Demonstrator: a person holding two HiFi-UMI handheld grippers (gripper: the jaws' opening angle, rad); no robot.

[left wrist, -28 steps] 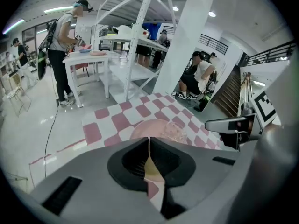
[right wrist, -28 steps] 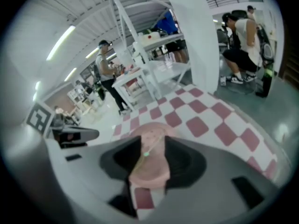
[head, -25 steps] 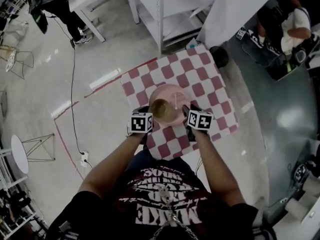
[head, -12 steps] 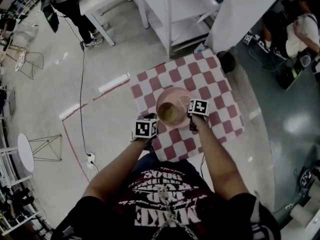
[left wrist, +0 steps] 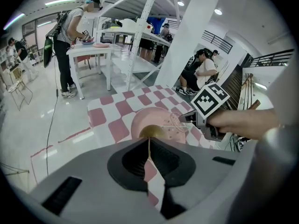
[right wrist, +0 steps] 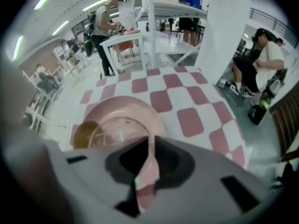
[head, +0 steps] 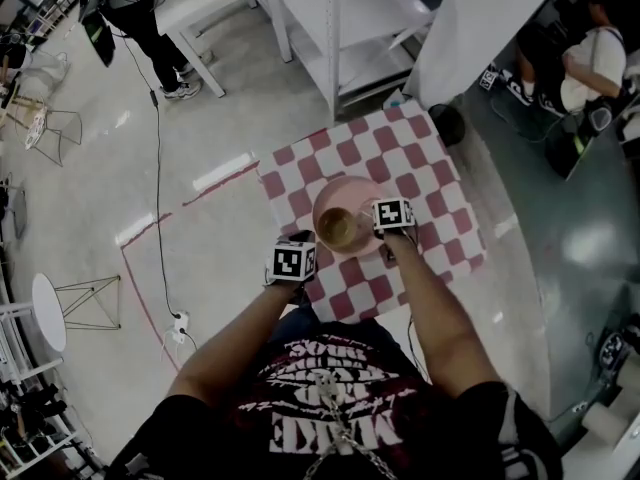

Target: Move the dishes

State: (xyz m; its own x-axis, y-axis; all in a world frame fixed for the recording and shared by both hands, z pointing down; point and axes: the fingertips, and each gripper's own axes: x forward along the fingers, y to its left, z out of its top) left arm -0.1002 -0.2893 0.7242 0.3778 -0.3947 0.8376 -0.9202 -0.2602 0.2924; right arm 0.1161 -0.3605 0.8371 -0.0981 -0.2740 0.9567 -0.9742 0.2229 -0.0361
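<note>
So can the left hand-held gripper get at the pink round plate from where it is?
Probably yes: the left hand-held gripper sits just off the pink round plate, with only bare checked cloth between, though its jaws are shut.

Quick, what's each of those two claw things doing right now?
Left gripper: closed, holding nothing.
Right gripper: closed, apparently pinching the rim of the clear glass bowl on the pink plate.
</note>
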